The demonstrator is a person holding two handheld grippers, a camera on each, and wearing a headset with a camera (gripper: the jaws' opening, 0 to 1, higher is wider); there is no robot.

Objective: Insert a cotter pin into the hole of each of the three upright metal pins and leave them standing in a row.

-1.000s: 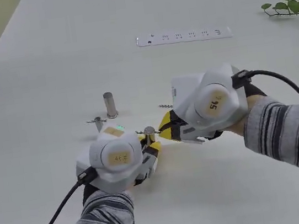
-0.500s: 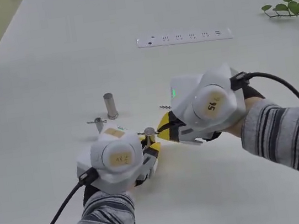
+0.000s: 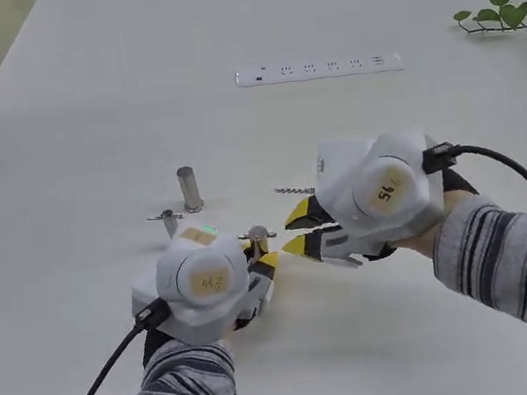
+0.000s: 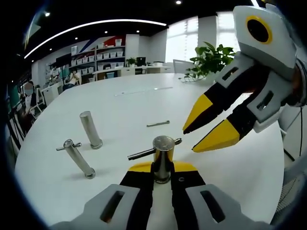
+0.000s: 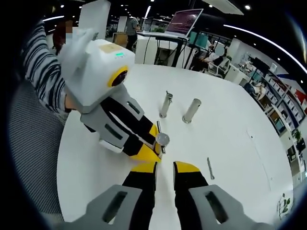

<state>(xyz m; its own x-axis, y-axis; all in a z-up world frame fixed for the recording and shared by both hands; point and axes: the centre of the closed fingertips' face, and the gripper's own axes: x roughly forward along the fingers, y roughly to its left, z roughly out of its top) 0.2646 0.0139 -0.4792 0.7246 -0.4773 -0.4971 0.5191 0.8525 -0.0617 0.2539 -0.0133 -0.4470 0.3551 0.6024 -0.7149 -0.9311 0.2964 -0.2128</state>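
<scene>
Our left gripper [image 4: 163,170] pinches an upright metal pin [image 4: 163,146] with a cotter pin [image 4: 143,153] through its hole. Our right gripper [image 5: 165,167], jaws spread and holding nothing, sits just beside that pin. Farther off on the worktop [image 4: 144,103] stand a second metal pin [image 4: 77,159] bearing its cotter and a bare metal pin [image 4: 91,129], with a loose cotter pin [image 4: 158,123] lying near.

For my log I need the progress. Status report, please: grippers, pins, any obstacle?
Left gripper shut on front pin, cotter pin through it. Right gripper open, empty, beside it. Back pin bare; spare cotter pin on table. Nothing in the way.
</scene>
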